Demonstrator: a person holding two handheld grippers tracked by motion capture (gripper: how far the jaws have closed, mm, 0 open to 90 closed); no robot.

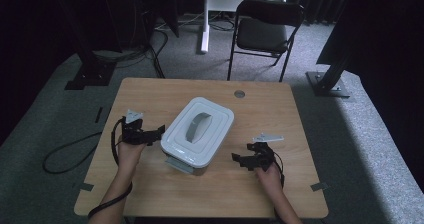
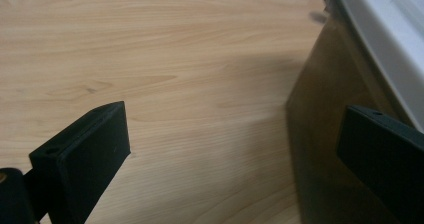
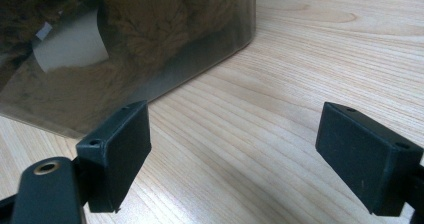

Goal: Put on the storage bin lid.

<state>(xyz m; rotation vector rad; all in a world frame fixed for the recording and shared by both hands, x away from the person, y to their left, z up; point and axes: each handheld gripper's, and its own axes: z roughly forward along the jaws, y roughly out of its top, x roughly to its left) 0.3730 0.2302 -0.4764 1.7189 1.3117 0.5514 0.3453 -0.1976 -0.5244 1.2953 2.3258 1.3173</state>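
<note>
Two grippers I am holding wide open and empty, left gripper (image 1: 159,132) just beside the lidded white plastic box (image 1: 198,132), right gripper (image 1: 239,159) near its other side, box sitting mid wooden table (image 1: 280,119).

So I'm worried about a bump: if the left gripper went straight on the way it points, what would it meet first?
Probably the storage box: the left gripper is open beside its smoky side wall, and its box-side jaw seems already alongside it. Otherwise bare table lies ahead. Depth is hard to judge.

One lidded box (image 1: 198,134), two grippers, one chair (image 1: 265,29)
</note>
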